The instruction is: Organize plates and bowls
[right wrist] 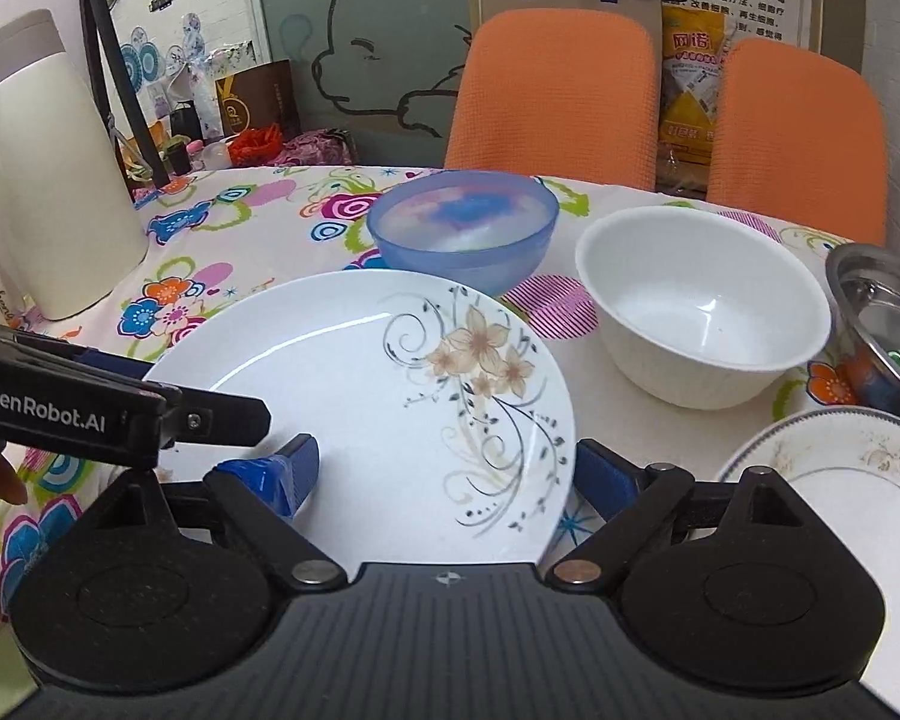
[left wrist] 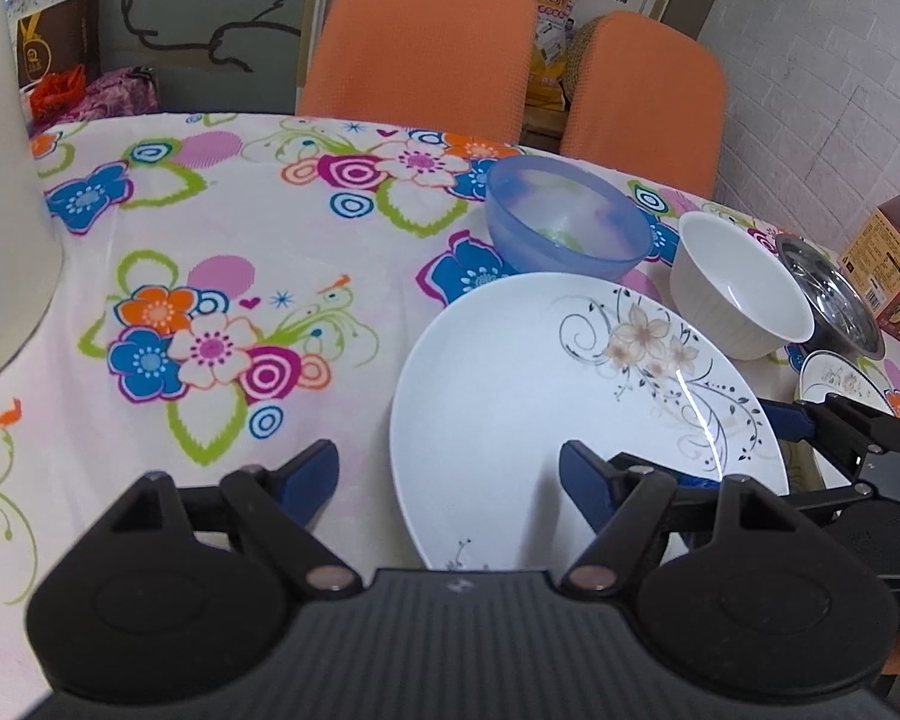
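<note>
One plate (right wrist: 354, 402) between open jaws

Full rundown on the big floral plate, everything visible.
The large white glossy plate with a beige-flower and black-vine print looks ceramic, round and shallow, with nothing on it. It lies flat on the flowered tablecloth, in front of the translucent blue plastic bowl and left of the white ribbed bowl. The right tongs stand open around its near edge; the left tongs are open, one blue pad over its rim.
</note>
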`<state>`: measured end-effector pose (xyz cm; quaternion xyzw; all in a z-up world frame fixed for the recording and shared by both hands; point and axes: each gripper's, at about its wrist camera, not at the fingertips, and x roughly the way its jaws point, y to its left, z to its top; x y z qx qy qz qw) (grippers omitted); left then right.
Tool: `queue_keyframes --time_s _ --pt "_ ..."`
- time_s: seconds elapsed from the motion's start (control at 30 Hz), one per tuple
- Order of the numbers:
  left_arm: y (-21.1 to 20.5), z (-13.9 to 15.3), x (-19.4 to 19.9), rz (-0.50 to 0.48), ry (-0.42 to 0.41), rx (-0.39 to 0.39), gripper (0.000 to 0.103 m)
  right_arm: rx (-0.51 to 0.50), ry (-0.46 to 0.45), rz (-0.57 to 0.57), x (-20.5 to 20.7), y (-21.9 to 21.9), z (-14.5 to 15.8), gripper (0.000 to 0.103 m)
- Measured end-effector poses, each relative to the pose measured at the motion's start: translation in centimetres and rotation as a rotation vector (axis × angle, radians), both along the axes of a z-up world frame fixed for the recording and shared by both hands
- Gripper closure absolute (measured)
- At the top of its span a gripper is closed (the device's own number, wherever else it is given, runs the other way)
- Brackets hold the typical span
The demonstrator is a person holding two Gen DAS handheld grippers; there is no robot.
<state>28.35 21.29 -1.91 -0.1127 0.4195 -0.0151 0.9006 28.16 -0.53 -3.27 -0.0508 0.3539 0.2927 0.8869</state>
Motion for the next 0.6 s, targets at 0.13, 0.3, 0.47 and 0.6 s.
queue_keyframes --time_s 0.13,0.3,0.47,0.6 --pt "-0.9 -0.1 0.2 -0.009 0.000 0.053 0.028 -0.034 0.001 0.048 -0.8 0.5 -0.1 0.024" --pt "-1.5 -0.3 -0.2 -0.019 -0.014 0.109 0.030 -0.014 -0.030 0.085 -0.9 0.0 -0.4 0.022" --pt "-1.4 -0.3 -0.1 -0.019 -0.026 0.106 0.037 -0.009 -0.026 0.073 -0.5 0.2 -0.4 0.021" --pt "-1.7 -0.2 -0.4 -0.017 -0.046 0.111 0.053 -0.005 -0.040 0.095 -0.8 0.3 -0.5 0.023"
